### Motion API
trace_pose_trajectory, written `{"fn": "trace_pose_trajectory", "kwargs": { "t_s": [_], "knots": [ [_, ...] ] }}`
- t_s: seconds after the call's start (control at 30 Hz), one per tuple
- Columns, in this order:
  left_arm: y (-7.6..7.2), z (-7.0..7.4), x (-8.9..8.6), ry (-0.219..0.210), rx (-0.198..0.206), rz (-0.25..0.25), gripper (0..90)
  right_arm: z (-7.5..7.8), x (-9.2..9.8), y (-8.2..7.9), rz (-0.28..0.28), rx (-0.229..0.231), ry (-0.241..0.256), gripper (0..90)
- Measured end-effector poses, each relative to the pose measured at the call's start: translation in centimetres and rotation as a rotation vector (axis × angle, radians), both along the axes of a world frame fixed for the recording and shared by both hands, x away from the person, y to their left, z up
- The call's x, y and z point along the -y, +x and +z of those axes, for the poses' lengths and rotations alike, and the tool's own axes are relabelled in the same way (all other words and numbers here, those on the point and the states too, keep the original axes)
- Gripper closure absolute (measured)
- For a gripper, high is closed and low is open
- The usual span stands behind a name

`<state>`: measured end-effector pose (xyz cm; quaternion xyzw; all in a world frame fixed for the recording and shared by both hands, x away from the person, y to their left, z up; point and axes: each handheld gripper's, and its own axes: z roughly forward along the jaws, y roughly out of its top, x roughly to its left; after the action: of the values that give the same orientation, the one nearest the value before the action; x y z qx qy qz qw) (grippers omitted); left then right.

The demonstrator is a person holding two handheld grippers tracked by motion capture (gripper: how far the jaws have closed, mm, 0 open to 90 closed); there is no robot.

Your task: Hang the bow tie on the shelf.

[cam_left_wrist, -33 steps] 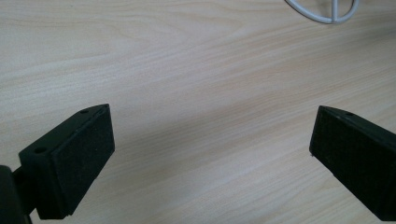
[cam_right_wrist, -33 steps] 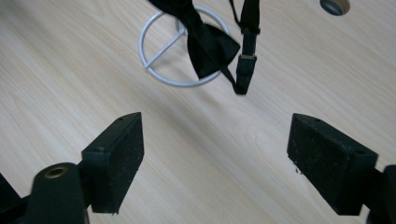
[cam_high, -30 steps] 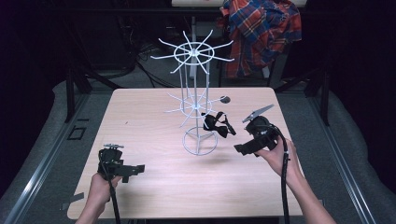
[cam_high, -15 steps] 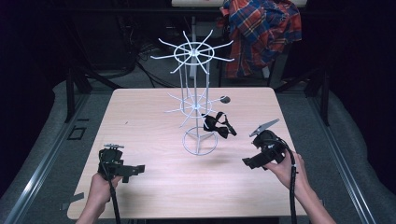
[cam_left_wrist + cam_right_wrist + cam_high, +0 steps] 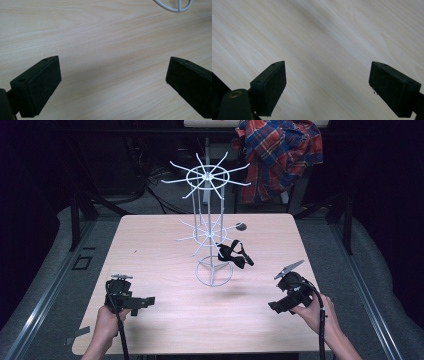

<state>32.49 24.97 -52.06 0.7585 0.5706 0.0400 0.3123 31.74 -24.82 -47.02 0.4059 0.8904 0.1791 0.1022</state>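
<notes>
We hold our left gripper [image 5: 145, 302] and our right gripper [image 5: 276, 306] low over the table [image 5: 165, 240], near its front edge, and both have their jaws wide apart with nothing in them. The black bow tie [image 5: 234, 255] hangs on a low arm of the white wire rack [image 5: 210, 220], well apart from both. The hanging looks done to us, and we see nothing else left to hang.

Bare counter [image 5: 165, 245] lies wide open across the left half and along the near edge — room to pass on either side. The wire rack [image 5: 210, 232] stands mid-counter, its spokes reaching outward, a black bow tie [image 5: 232, 254] hanging off its right side — the one obstacle.
</notes>
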Motion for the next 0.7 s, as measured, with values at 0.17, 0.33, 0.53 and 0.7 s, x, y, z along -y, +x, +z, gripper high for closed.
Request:
{"fn": "trace_pose_trajectory", "kwargs": {
  "t_s": [0.17, 0.33, 0.53, 0.7],
  "knots": [
    [0.0, 0.0, 0.1, 0.001, 0.0, -0.002, 0.1, -1.0, 0.7, -0.8, -0.004, -0.026, -0.028, 14.0],
    [0.0, -0.1, 0.1, 0.005, 0.001, 0.0, 0.1, -1.9, 1.5, -1.7, -0.01, -0.045, -0.028, 13.9],
    [0.1, -0.1, 0.2, 0.01, 0.0, -0.003, 0.1, -3.2, 2.7, -2.2, -0.027, -0.054, -0.023, 14.2],
    [0.2, -0.2, 0.3, 0.018, -0.008, -0.012, 0.1, -4.0, 3.0, -2.1, -0.033, -0.069, -0.032, 14.1]
  ]
}}
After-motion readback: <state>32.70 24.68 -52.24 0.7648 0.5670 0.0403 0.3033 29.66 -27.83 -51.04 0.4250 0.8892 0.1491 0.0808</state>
